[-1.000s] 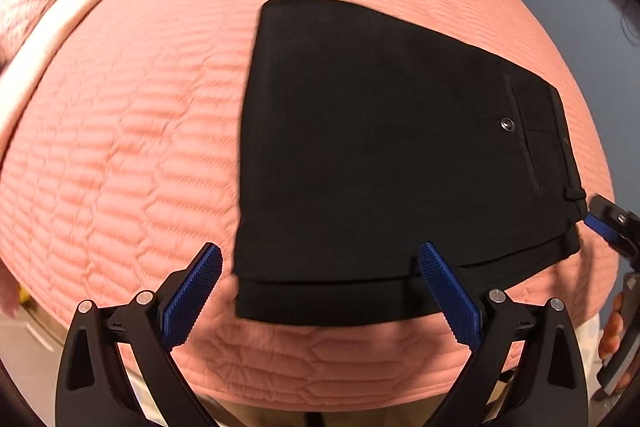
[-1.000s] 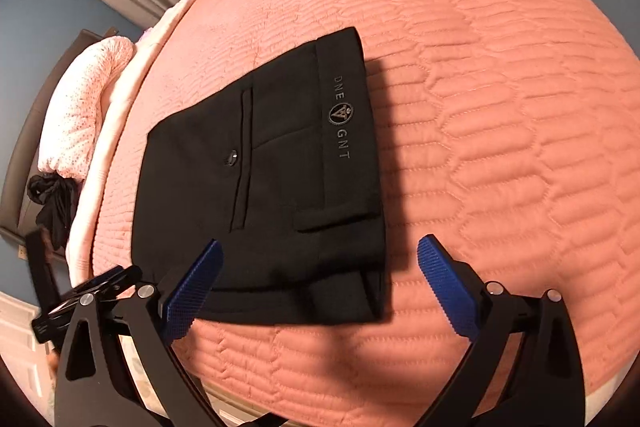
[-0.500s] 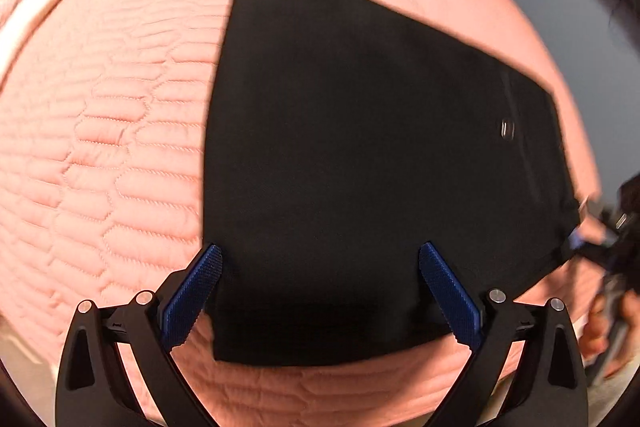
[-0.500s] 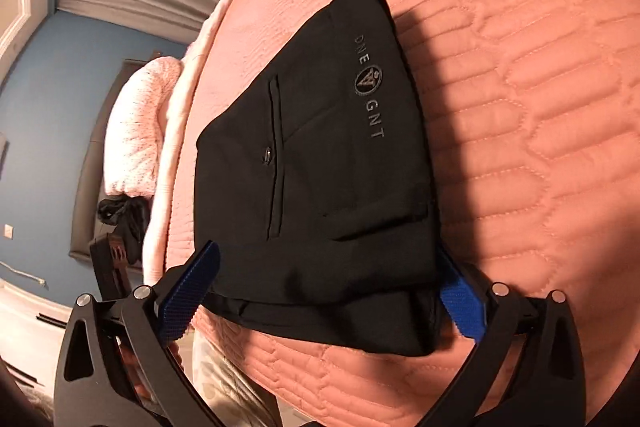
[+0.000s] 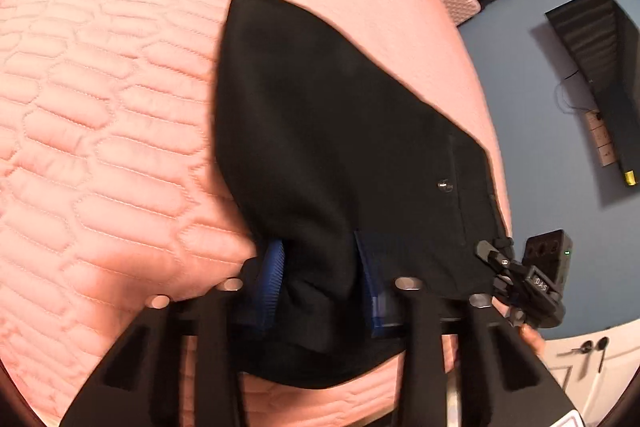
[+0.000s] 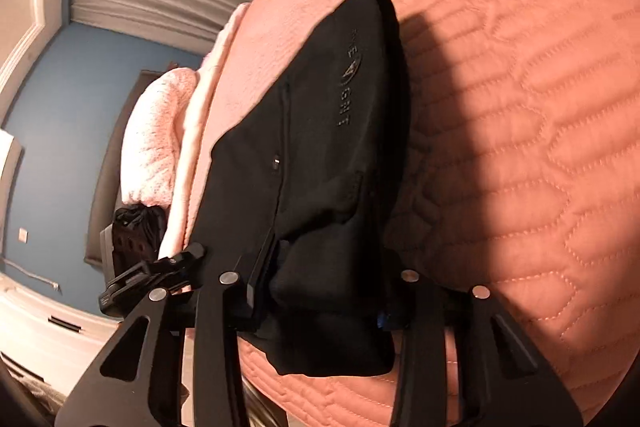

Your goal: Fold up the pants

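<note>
Pink quilted bedspread (image 5: 100, 131) holds one folded pair of black pants (image 5: 328, 147). Two grippers, left gripper (image 5: 320, 279) and right gripper (image 6: 316, 291), now clench its near edge; earlier both gaped.

Black pants (image 5: 344, 131) with grey lettering lie on a salmon-pink bedspread (image 5: 100, 115) quilted in hexagons — blue pads (image 5: 270, 283) on black claws, blue wall (image 5: 532, 99) behind.
</note>
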